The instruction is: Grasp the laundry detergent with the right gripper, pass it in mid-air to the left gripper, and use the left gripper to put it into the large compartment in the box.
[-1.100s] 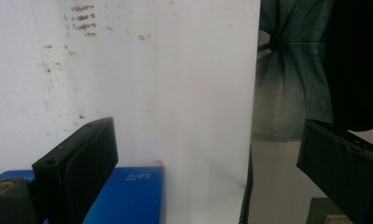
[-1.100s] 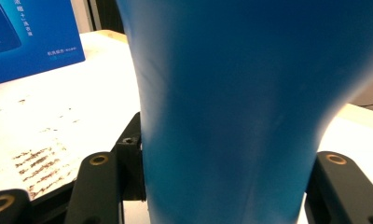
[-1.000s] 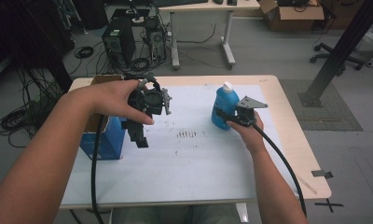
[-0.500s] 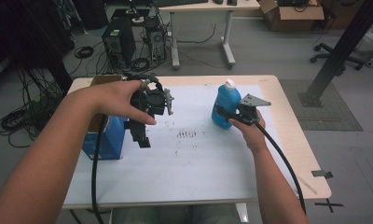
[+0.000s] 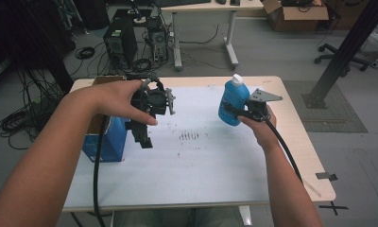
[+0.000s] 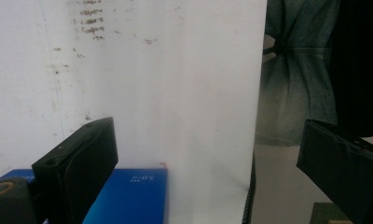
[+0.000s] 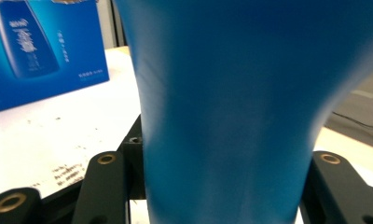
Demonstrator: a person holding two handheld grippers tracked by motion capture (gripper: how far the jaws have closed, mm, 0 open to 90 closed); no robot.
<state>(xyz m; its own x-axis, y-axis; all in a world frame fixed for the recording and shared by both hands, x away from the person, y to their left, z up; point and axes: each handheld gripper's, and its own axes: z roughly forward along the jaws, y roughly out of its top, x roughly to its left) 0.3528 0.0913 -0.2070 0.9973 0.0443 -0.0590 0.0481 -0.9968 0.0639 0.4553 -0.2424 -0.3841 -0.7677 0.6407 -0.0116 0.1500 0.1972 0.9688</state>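
A blue bottle with a white cap hangs upright a little above the table's far right part, with my right gripper shut on its lower body. In the right gripper view the bottle stands pressed between the two black jaws of that gripper. My left gripper is held above the table's left side, pointing down, just right of a blue carton. Its jaws stand wide apart with nothing between them, and the carton's top lies below them.
A white sheet with dark smudges covers the wooden table. The blue carton shows a bottle picture on its side. Computer towers and cables sit on the floor behind the table. A black post stands at the right.
My right hand has raised the blue bottle slightly off the table. The left hand and its gripper have stayed where they were.
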